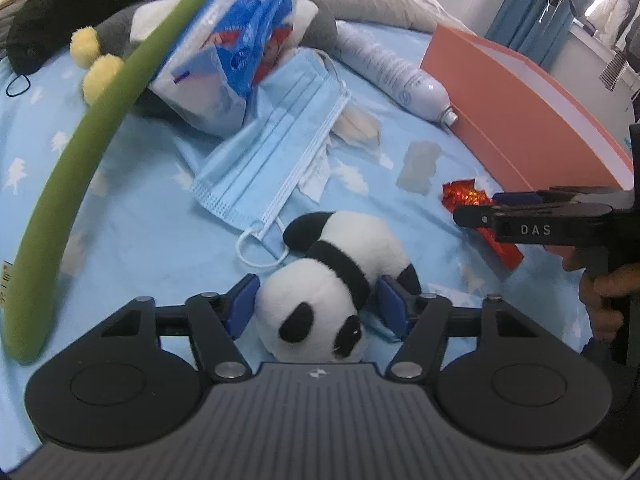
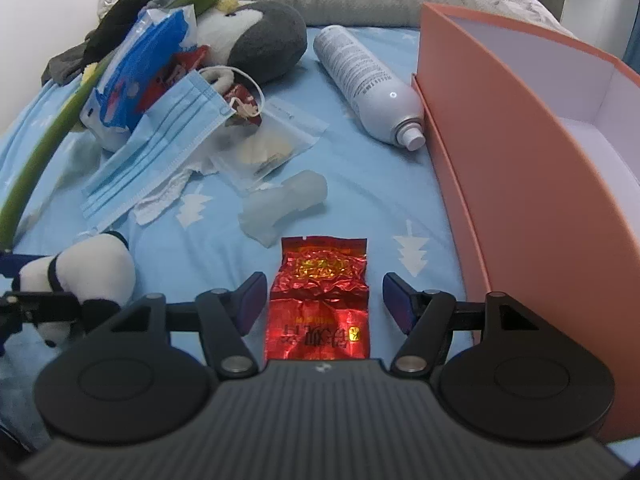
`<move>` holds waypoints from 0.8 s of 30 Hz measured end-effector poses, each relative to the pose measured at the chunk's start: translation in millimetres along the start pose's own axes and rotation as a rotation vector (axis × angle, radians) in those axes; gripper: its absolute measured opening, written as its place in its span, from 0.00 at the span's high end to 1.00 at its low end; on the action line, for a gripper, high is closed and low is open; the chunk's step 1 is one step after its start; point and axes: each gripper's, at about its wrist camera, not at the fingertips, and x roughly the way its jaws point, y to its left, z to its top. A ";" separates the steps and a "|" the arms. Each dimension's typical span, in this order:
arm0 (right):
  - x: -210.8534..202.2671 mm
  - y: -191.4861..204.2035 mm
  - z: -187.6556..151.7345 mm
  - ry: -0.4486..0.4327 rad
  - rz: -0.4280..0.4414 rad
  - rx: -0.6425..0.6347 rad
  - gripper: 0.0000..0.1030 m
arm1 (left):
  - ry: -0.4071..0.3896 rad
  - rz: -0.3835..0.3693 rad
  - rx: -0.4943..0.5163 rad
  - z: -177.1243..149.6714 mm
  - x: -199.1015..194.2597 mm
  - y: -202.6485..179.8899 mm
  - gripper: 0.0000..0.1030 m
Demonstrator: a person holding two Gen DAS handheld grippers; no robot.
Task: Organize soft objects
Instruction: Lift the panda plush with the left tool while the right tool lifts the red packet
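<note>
Two grippers work the bed. Left gripper (image 1: 318, 306) closes its pads against the panda plush (image 1: 340, 276). Right gripper (image 2: 324, 300) stands open astride the red foil packet (image 2: 320, 300), whose long axis runs along the fingers.

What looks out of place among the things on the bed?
The white spray bottle lies on its side beside the orange box, hard among soft things. A torn tissue sticks out from under the blue face mask.

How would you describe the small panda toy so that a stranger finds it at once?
Start at the orange box on the blue bedsheet. Well away from it, beside the blue face mask, lies the panda toy. It is the only black-and-white plush.
</note>
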 end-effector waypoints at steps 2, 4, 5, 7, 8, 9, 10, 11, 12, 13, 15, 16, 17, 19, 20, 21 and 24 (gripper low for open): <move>3.2 0.6 -0.8 0.005 0.010 0.001 0.36 | -0.005 0.003 0.006 -1.5 -0.9 -0.7 0.37; 5.0 2.0 -2.1 0.006 0.021 0.001 0.39 | -0.011 0.006 -0.013 -2.6 -3.0 -0.3 0.39; 5.7 2.9 -2.8 0.007 0.023 0.001 0.43 | -0.015 0.011 -0.023 -3.6 -4.2 -0.6 0.39; 4.7 4.4 -3.2 -0.002 0.022 -0.002 0.45 | -0.024 0.022 -0.044 -5.8 -7.8 -1.9 0.40; 3.2 4.8 -3.1 -0.007 0.025 0.000 0.45 | -0.030 0.027 -0.055 -7.2 -9.8 -2.8 0.41; 1.1 4.9 -3.2 -0.013 0.029 0.004 0.45 | -0.035 0.033 -0.064 -8.7 -12.0 -3.9 0.42; -1.2 4.8 -3.0 -0.017 0.030 0.008 0.45 | -0.040 0.041 -0.072 -10.0 -14.2 -5.0 0.42; -4.6 5.0 -3.0 -0.021 0.032 0.010 0.45 | -0.045 0.051 -0.083 -11.4 -16.6 -6.4 0.42; -8.6 5.4 -2.9 -0.026 0.036 0.011 0.45 | -0.049 0.059 -0.095 -12.7 -18.7 -7.0 0.43; -12.9 5.5 -3.1 -0.031 0.041 0.015 0.45 | -0.052 0.066 -0.107 -13.9 -20.7 -7.9 0.43; -22.1 6.2 -3.9 -0.039 0.047 0.022 0.45 | -0.063 0.077 -0.132 -16.4 -24.6 -9.6 0.43; -27.0 7.7 -4.7 -0.046 0.042 0.015 0.45 | -0.066 0.087 -0.146 -17.8 -26.4 -10.6 0.43; -32.8 9.6 -5.9 -0.053 0.038 0.006 0.45 | -0.070 0.099 -0.152 -18.7 -28.2 -12.2 0.43; -43.0 11.2 -7.7 -0.059 0.049 0.008 0.45 | -0.086 0.119 -0.156 -21.5 -34.4 -16.0 0.43; -48.7 11.6 -8.9 -0.062 0.056 0.014 0.45 | -0.091 0.128 -0.163 -22.6 -37.6 -17.4 0.43; -53.2 12.6 -10.4 -0.065 0.059 0.015 0.45 | -0.099 0.136 -0.173 -24.3 -41.8 -18.6 0.43; -67.0 15.8 -15.8 -0.065 0.073 0.021 0.45 | -0.120 0.171 -0.184 -28.7 -53.2 -22.2 0.43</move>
